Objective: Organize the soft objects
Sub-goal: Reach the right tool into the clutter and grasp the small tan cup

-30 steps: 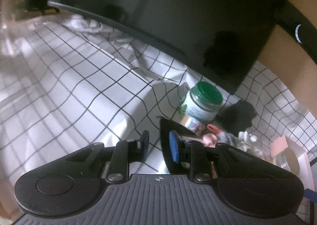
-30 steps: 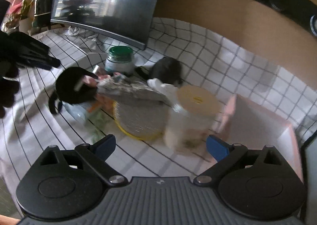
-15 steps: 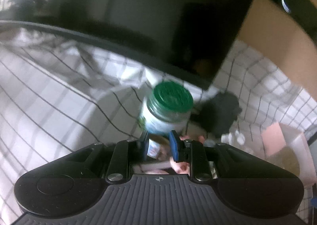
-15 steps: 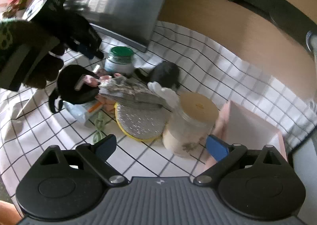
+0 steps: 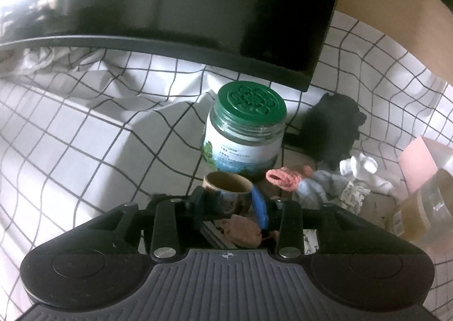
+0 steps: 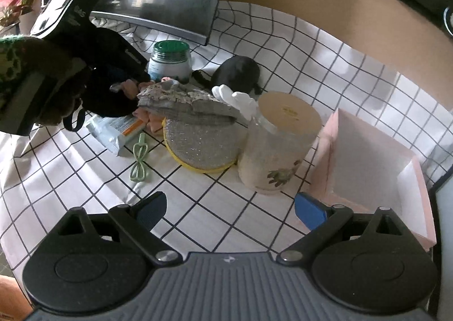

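Left gripper (image 5: 230,203) low in the left wrist frame, tilted down over the clutter on the checked cloth (image 5: 85,134). Its jaws have just been opening and now stand partly apart. A short cardboard-cored roll (image 5: 228,188) lies between the blue pads (image 5: 259,205); the right pad sits just beside the roll's wall, but whether either pad presses on it is hard to tell from this angle, so call it released. Below the roll, a dull pink soft lump (image 5: 242,229) shows between the fingers.

Behind the roll, centre of frame: green-lidded jar (image 5: 245,134), upright. Right of it a black soft item (image 5: 332,128), then a white cloth piece (image 5: 362,168). A pink knitted piece (image 5: 283,178) lies on pale blue-grey fabric (image 5: 314,188), just right of the roll. Dark monitor (image 5: 198,1) fills the top.

Right gripper (image 6: 230,209), bottom of the right wrist frame, jaws spread wide, nothing between them, hovering above bare cloth. Ahead of it: tall jar with tan lid (image 6: 279,142), round silver pad with yellow rim (image 6: 202,145), folded grey fabric (image 6: 187,104) lying across the pad's far edge. Pink box (image 6: 371,156) at the right edge, open. Green clip (image 6: 138,162) and a tube (image 6: 119,130) at centre left.
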